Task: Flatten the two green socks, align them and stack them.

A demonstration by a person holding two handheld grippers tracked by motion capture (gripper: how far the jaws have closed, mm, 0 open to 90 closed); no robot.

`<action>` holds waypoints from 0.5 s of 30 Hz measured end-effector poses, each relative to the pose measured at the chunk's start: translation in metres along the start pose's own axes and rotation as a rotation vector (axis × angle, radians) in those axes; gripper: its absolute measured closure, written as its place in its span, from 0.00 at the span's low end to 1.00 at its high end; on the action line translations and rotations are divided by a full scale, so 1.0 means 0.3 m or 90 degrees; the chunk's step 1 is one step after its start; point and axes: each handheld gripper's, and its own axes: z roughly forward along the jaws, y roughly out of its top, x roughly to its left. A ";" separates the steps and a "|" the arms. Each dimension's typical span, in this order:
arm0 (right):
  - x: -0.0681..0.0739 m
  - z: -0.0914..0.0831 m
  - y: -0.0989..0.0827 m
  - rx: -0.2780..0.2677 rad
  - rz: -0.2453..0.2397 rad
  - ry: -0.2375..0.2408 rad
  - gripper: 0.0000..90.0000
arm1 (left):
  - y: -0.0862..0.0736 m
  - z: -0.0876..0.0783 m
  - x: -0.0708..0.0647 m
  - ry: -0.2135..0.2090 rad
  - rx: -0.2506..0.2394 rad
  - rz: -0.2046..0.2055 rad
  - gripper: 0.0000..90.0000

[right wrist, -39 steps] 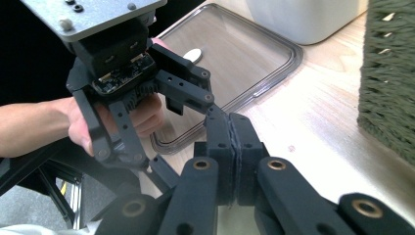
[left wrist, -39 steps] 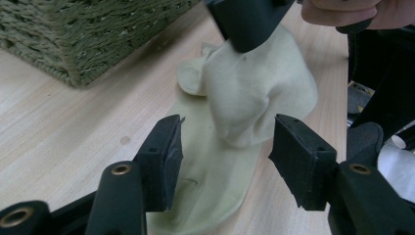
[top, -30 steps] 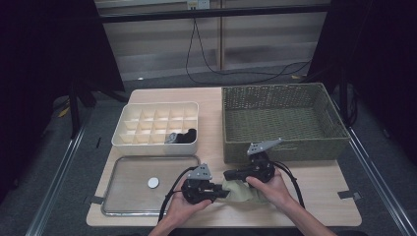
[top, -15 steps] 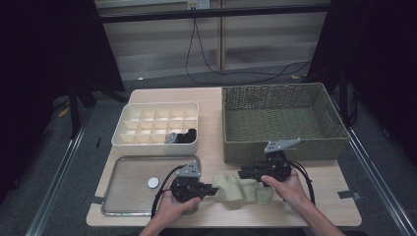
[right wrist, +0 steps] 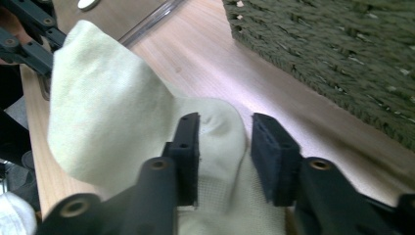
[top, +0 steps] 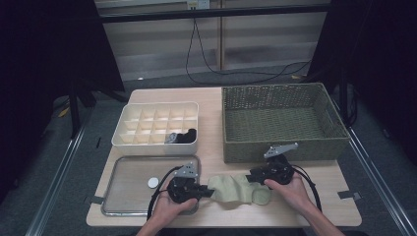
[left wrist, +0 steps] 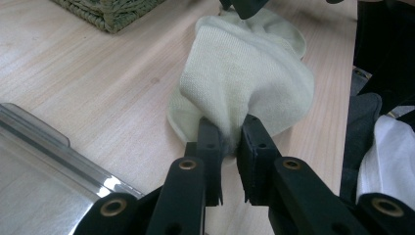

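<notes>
A pale yellow-green sock [top: 236,189] lies stretched along the table's front between my two grippers. My left gripper [top: 209,191] is shut on one end of it. In the left gripper view the jaws [left wrist: 229,134] pinch a fold of the sock [left wrist: 244,68]. My right gripper [top: 251,177] is at the other end. Its jaws have just been opening and have come in a little since. In the right gripper view they [right wrist: 225,132] stand apart astride a rise of the sock [right wrist: 107,112], and the pads do not press on it.
A green wicker basket [top: 280,123] stands at the back right. A white divided organiser [top: 147,123] with a dark sock [top: 184,136] in one compartment sits at the back left. In front of it is a metal tray [top: 128,196] holding a small white disc [top: 153,182].
The hands have drawn apart, the right one moving right and the left one a little left. The bunched sock is now spread out between them. The right jaws have opened.
</notes>
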 end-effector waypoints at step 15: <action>0.003 0.016 -0.023 0.031 -0.006 -0.005 0.77 | -0.003 0.003 0.002 0.010 0.009 0.003 0.89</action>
